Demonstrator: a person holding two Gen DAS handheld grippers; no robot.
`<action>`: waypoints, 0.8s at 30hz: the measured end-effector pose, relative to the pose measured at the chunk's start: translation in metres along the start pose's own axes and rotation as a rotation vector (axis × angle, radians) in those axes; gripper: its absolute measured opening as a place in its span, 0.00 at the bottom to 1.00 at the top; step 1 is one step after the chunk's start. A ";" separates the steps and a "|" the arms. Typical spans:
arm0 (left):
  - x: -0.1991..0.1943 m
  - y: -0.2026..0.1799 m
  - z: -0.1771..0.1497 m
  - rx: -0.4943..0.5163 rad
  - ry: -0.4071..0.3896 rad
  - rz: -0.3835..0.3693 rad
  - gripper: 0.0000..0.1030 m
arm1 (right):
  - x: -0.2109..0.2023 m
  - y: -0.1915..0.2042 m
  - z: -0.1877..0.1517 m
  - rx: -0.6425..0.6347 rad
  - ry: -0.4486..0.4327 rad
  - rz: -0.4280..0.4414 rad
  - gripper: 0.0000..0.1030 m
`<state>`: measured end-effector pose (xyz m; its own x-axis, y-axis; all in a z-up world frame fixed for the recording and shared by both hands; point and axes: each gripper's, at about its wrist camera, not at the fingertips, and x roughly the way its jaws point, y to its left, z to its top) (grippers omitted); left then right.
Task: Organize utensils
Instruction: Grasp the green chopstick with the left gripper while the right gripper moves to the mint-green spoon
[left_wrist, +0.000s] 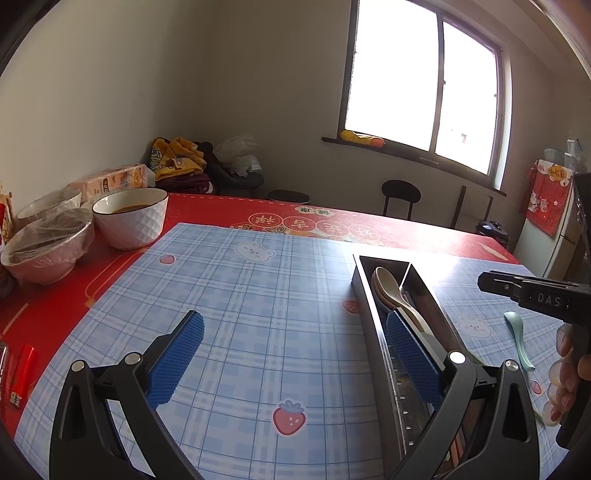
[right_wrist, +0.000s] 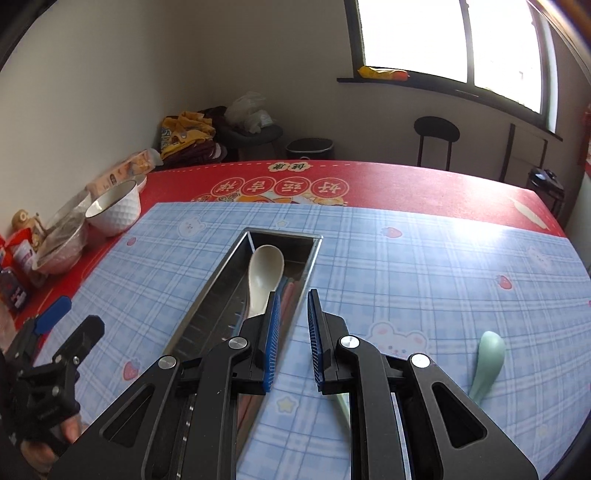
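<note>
Counting, we see one steel tray (right_wrist: 236, 254) with one white spoon (right_wrist: 264, 271) inside; one green spoon (right_wrist: 487, 360) lies right of it. Right gripper (right_wrist: 291, 299) nearly closed, empty; left gripper (left_wrist: 293, 349) wide, empty.

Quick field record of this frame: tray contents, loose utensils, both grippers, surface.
tray: metal utensil tray with a divider, on the blue plaid mat
in tray: cream spoon; pink items beside it, too hidden to name
loose: green spoon on the mat, right of the tray
right gripper: narrow gap between pads, nothing held, above the tray
left gripper: open wide, empty
off mat: white bowl on the red tablecloth
</note>
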<state>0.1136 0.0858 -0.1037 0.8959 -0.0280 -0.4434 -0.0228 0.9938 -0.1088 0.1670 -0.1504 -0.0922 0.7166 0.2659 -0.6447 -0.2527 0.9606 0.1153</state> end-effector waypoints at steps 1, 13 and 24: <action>-0.001 0.000 0.000 -0.001 -0.003 -0.001 0.94 | -0.004 -0.008 -0.004 0.009 -0.003 -0.007 0.16; -0.015 -0.029 0.017 -0.007 0.099 0.039 0.81 | -0.037 -0.116 -0.052 0.143 0.006 -0.050 0.16; -0.024 -0.163 0.019 0.123 0.230 -0.213 0.64 | -0.033 -0.163 -0.073 0.256 -0.007 0.034 0.16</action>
<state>0.1038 -0.0731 -0.0587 0.7506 -0.2460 -0.6133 0.2202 0.9682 -0.1188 0.1371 -0.3216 -0.1444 0.7155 0.2977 -0.6320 -0.1040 0.9400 0.3250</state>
